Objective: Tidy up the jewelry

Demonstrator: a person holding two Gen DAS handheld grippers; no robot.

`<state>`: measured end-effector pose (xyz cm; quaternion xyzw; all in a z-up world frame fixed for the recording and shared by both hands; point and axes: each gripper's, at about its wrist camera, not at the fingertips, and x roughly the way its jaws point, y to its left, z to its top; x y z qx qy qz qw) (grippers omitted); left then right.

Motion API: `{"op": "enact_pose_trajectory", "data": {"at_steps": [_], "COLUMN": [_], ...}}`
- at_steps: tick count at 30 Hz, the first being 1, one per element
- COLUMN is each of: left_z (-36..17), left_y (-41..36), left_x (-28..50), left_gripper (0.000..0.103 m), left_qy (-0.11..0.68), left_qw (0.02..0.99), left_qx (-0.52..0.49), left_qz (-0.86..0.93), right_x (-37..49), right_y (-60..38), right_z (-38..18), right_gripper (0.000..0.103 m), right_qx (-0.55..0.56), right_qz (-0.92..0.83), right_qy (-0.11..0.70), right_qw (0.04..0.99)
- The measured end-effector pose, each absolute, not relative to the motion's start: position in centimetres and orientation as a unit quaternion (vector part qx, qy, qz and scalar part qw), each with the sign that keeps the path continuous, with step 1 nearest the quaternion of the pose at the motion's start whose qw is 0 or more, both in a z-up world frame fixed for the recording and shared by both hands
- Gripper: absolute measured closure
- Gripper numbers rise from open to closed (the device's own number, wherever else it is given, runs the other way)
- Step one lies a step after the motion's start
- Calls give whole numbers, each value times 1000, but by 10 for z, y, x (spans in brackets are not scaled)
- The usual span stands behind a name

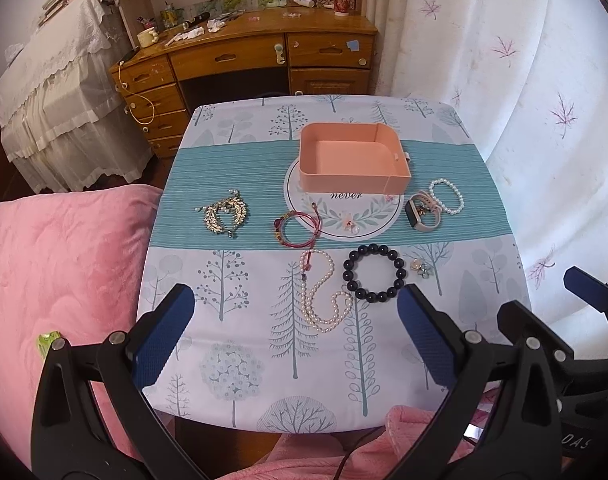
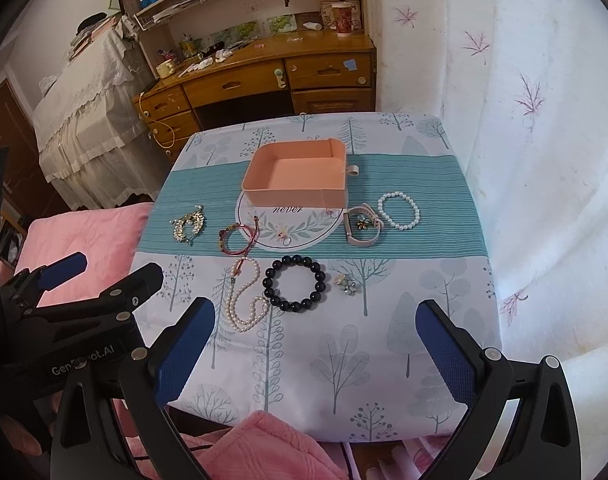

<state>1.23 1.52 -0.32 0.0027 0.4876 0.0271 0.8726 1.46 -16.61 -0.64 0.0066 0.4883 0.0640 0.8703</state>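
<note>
An empty pink box (image 1: pixel 354 158) (image 2: pixel 297 180) stands at the table's far middle. In front of it lie a gold leaf necklace (image 1: pixel 223 216) (image 2: pixel 188 225), a red cord bracelet (image 1: pixel 297 230) (image 2: pixel 237 236), a long pearl necklace (image 1: pixel 318 292) (image 2: pixel 245 296), a dark bead bracelet (image 1: pixel 374 272) (image 2: pixel 297 282), a small flower brooch (image 1: pixel 420 268) (image 2: pixel 346 283), a watch (image 1: pixel 422 212) (image 2: pixel 362 226) and a white pearl bracelet (image 1: pixel 448 196) (image 2: pixel 398 210). My left gripper (image 1: pixel 295 320) is open above the near edge. My right gripper (image 2: pixel 316 332) is open, beside it.
The small table has a tree-print cloth (image 1: pixel 231 320) (image 2: pixel 404 340). A pink quilt (image 1: pixel 59 264) lies left and in front. A wooden desk (image 1: pixel 243 52) stands behind. A white curtain (image 1: pixel 524 80) hangs at the right.
</note>
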Motion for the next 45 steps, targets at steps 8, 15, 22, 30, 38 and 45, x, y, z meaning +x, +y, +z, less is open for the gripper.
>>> {"op": "enact_pose_trajectory", "data": {"at_steps": [8,15,22,30,38,45], "left_z": [-4,-4,-4,-4,-3,-2], "left_y": [15,15,15,16,13,10], "left_x": [15,15,15,11,13,14], "left_gripper": [3,3,3,3,3,3], "left_qy": [487,487,487,487,487,488], "left_qw": [873,873,873,873,873,873], "left_qx": [4,4,3,3,8,8], "left_qz": [27,27,28,27,30,29], "right_x": [15,15,13,13,10,10], "right_y": [-167,-167,-165,-167,-165,-165], "right_z": [-7,-7,-8,-9,-10,-10], "right_gripper": [1,1,1,1,1,1], "right_qx": [8,8,9,10,7,7], "right_qz": [65,64,64,64,61,62], "right_qy": [490,491,492,493,496,496], "right_qw": [869,869,868,868,866,866]}}
